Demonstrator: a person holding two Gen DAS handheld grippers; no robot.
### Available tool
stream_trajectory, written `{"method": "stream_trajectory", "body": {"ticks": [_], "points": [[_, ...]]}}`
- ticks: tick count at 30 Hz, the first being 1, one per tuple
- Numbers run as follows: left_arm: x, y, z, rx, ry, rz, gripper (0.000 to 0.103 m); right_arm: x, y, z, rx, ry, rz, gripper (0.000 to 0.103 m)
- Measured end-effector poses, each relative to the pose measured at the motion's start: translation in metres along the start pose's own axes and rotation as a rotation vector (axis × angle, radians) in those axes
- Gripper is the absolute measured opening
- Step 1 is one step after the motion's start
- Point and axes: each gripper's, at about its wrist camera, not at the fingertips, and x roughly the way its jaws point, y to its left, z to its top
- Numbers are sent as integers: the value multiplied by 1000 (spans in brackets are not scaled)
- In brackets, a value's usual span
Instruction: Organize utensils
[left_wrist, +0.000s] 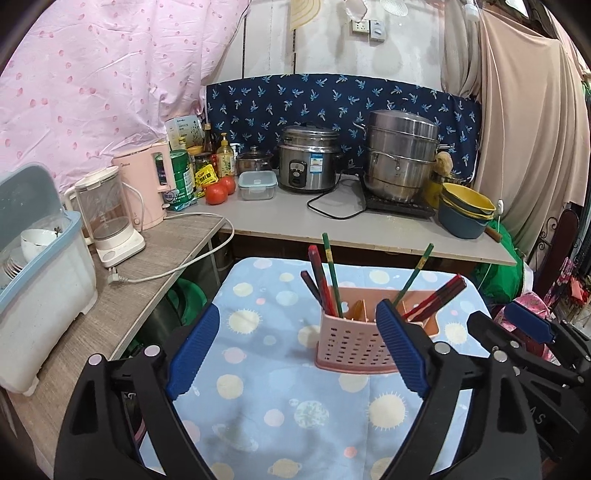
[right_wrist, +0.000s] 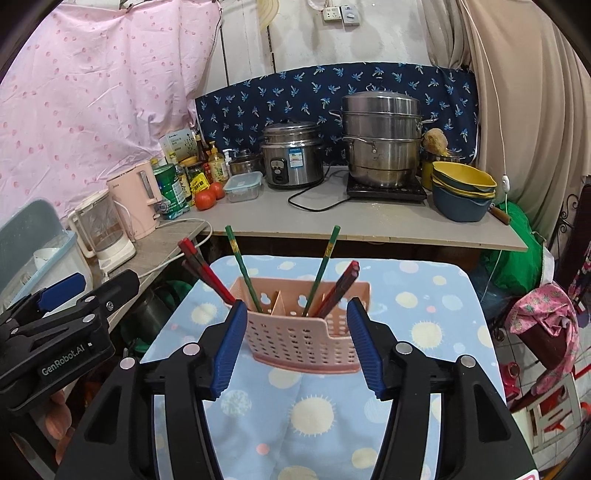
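On the blue cloth, pink caddy of chopsticks before both empty, parted hand-held grippers.

Small table draped in a pale blue cloth printed with suns and planets; pink perforated utensil holder standing upright near its middle, red and green chopsticks leaning out of the compartments. Behind, a longer grey table bearing a rice cooker, stacked steel steamer pots on an induction plate, yellow and blue bowls, two tomatoes, a lidded container, bottles and kettles.
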Motion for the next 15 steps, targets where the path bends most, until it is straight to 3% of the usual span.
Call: {"method": "stream_trajectory", "body": {"ticks": [15], "points": [[-10,5,-34,-6,52,11,88,-18,-1,-33,-22,12,-56,75]]}}
